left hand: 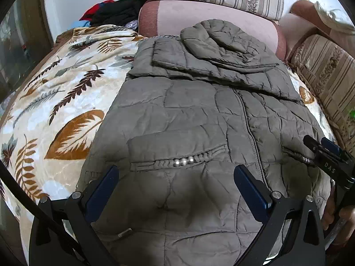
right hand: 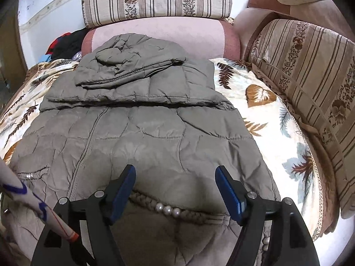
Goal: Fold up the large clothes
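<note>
A grey-brown quilted puffer jacket (left hand: 195, 119) lies flat, front up, on a leaf-patterned blanket (left hand: 66, 102). Its sleeves and hood (left hand: 213, 37) are folded across the chest at the far end. My left gripper (left hand: 176, 173) is open and empty, hovering over the jacket's lower left part, above a braided pocket with beads (left hand: 183, 161). My right gripper (right hand: 175, 173) is open and empty over the lower right part (right hand: 142, 133), above the other beaded pocket (right hand: 168, 209). The right gripper also shows at the right edge of the left wrist view (left hand: 321, 153).
Striped floral cushions (right hand: 155, 0) and a pink bolster (right hand: 168, 33) line the far side, more cushions (right hand: 310, 66) the right. A pile of dark and red clothes (left hand: 115, 11) sits at the far left. The blanket (right hand: 266, 115) is bare on both sides of the jacket.
</note>
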The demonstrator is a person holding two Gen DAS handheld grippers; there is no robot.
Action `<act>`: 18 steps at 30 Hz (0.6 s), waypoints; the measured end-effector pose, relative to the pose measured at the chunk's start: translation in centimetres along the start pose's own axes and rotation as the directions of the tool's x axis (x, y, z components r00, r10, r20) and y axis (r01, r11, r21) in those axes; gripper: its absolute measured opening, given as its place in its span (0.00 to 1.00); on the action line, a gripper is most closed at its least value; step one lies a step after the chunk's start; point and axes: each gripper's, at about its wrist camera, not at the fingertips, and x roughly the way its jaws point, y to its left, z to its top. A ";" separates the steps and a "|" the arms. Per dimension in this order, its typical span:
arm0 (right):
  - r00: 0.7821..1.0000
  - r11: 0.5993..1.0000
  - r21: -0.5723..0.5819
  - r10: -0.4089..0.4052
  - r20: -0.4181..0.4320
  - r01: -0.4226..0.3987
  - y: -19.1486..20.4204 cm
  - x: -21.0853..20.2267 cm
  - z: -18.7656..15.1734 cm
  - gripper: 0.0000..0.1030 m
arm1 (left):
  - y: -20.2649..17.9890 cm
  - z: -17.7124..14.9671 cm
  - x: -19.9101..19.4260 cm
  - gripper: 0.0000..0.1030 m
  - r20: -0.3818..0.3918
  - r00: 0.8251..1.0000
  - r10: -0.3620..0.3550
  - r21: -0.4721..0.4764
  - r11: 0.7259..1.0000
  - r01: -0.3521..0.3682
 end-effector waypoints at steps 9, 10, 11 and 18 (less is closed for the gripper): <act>1.000 1.000 0.029 0.008 -0.025 -0.007 -0.7 0.8 -0.5 0.77 | -0.5 -0.1 0.3 1.00 -0.011 1.000 0.015 0.025 1.000 -0.015; 1.000 1.000 0.027 0.008 -0.027 -0.007 -0.7 0.8 -0.5 0.77 | -0.4 -0.2 0.4 1.00 -0.012 1.000 0.012 0.023 1.000 -0.012; 1.000 1.000 0.023 0.006 -0.029 -0.005 -0.6 0.8 -0.5 0.77 | -0.3 -0.2 0.4 1.00 -0.014 1.000 0.010 0.022 1.000 -0.010; 0.999 1.000 -0.015 -0.004 -0.037 0.003 0.5 1.0 -0.5 0.77 | 0.5 -0.5 1.1 1.00 -0.034 0.999 -0.002 0.003 1.000 0.002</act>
